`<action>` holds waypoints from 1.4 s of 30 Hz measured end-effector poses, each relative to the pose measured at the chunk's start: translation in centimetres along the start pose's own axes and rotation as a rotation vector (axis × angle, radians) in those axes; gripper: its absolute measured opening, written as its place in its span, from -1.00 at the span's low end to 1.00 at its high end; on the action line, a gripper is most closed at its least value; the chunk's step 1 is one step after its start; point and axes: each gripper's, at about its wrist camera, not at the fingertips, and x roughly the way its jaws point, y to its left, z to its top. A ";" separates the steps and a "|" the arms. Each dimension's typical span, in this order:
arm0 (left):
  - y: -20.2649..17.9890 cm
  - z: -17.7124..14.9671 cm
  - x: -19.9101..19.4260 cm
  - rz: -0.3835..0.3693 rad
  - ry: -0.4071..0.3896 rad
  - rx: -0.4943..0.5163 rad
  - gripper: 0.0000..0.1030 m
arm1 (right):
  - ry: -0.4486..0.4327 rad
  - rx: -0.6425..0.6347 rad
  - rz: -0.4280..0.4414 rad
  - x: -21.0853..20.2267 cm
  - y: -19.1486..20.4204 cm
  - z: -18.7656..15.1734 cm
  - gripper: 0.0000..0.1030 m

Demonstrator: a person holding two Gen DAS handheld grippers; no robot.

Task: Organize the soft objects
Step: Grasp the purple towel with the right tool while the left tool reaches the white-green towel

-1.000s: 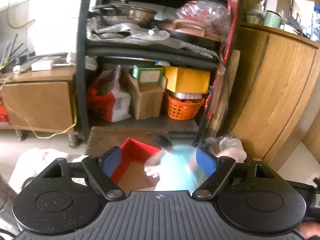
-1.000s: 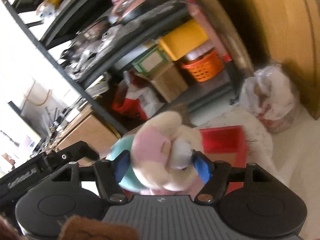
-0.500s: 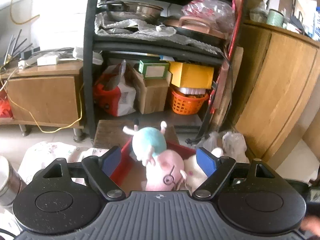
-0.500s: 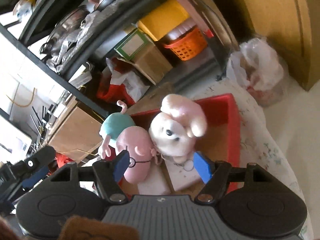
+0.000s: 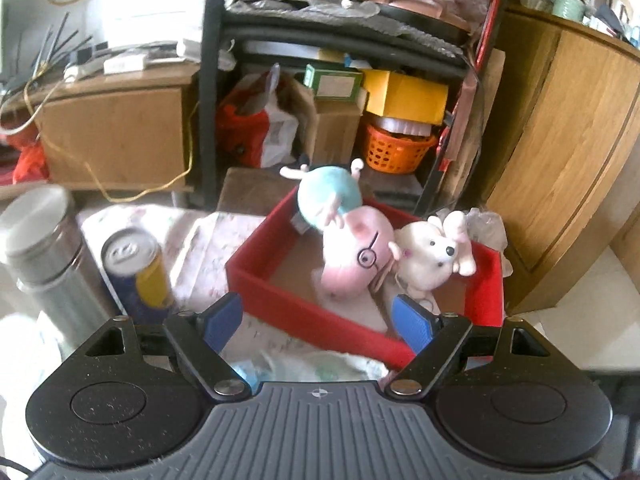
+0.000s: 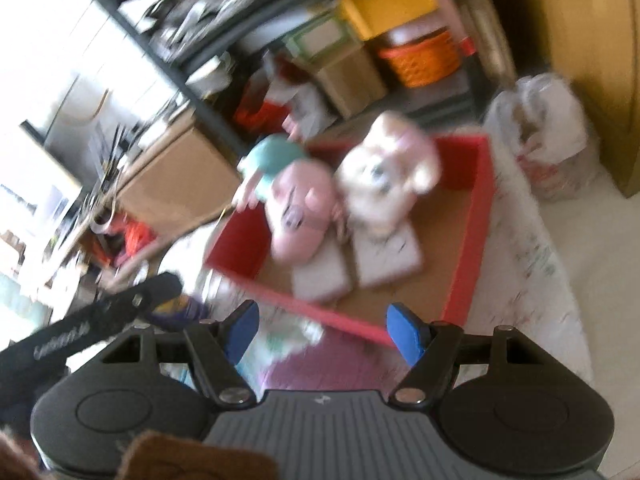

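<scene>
A red box [image 5: 308, 308] sits on a patterned cloth. Inside it lie a pink pig plush with glasses and a teal body [image 5: 352, 248] and a cream dog plush [image 5: 432, 256], side by side and touching. They also show in the blurred right wrist view, the pig [image 6: 300, 200] and the dog [image 6: 384, 176] in the red box [image 6: 468, 248]. My left gripper [image 5: 318, 326] is open and empty, in front of the box's near wall. My right gripper [image 6: 326, 334] is open and empty, also pulled back from the box.
A yellow and blue can [image 5: 136, 272] and a steel flask [image 5: 48, 256] stand left of the box. A black shelf rack [image 5: 208, 80] with boxes and an orange basket [image 5: 396, 152] is behind. A wooden cabinet [image 5: 560, 140] is at right. A white plastic bag [image 6: 552, 136] lies beside it.
The right gripper let go of the cream dog plush into the box beside the pig. Both grippers have since drawn back from the box, so can and flask came into view.
</scene>
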 end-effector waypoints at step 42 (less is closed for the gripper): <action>0.0 -6.7 5.2 -0.163 0.347 -0.032 0.65 | 0.163 0.272 0.241 0.2 -5.1 -1.6 -1.00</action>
